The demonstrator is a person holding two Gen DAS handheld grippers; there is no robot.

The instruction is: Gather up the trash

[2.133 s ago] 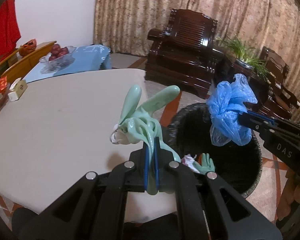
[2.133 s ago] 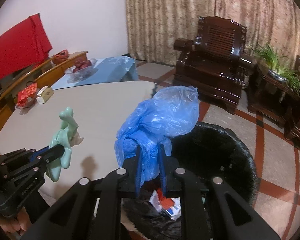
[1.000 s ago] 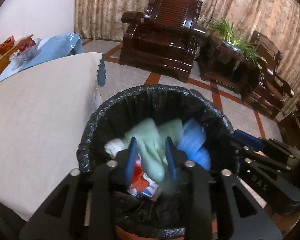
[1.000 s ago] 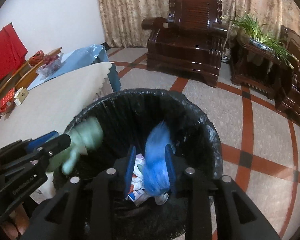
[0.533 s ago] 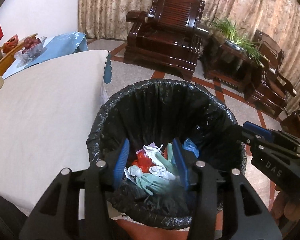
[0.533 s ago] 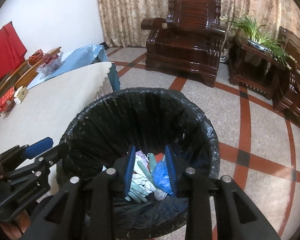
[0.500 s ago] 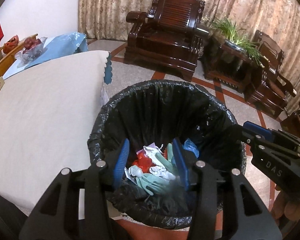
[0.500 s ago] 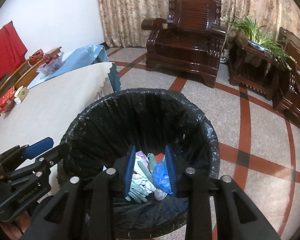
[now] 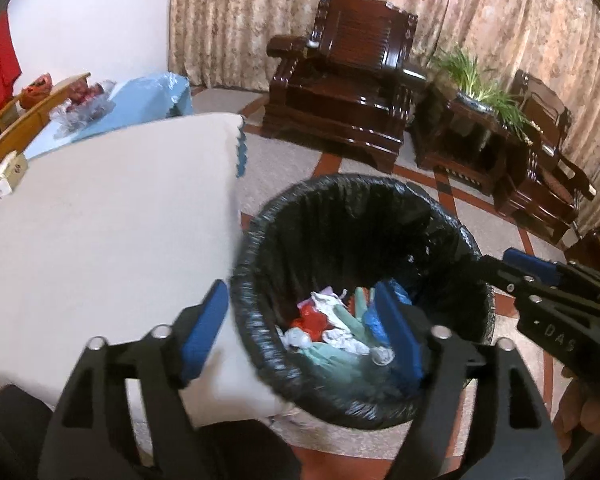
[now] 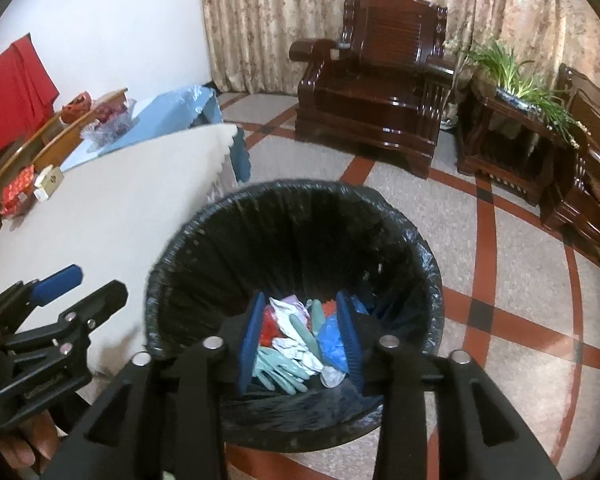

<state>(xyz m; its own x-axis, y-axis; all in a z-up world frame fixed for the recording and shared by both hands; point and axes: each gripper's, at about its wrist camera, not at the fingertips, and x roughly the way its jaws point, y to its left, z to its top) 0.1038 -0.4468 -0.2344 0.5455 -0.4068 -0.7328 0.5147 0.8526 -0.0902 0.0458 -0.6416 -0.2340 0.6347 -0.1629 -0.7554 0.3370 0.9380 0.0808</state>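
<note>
The lower part of the trash bin (image 10: pixel 400 248) is cut off from sight behind the right gripper (image 10: pixel 302 344), and part of the heap inside is hidden by its pads. The holding hand (image 10: pixel 28 444) is cropped at the picture's edge. The table's (image 9: pixel 100 216) near edge is blurred.

Domestic living room. Indicated by: carved dark-wood armchair (image 10: pixel 374 76) against floor-length patterned curtains (image 10: pixel 268 8); matching wooden side stand (image 10: pixel 512 136) bearing a potted green plant (image 10: pixel 512 68); terrazzo floor (image 10: pixel 512 264) with red inlaid bands; table under a cream cloth (image 9: pixel 100 240); glass bowl of red fruit (image 10: pixel 108 120) on a blue-covered surface; bag-lined waste bin (image 10: pixel 292 240) beside the table.
</note>
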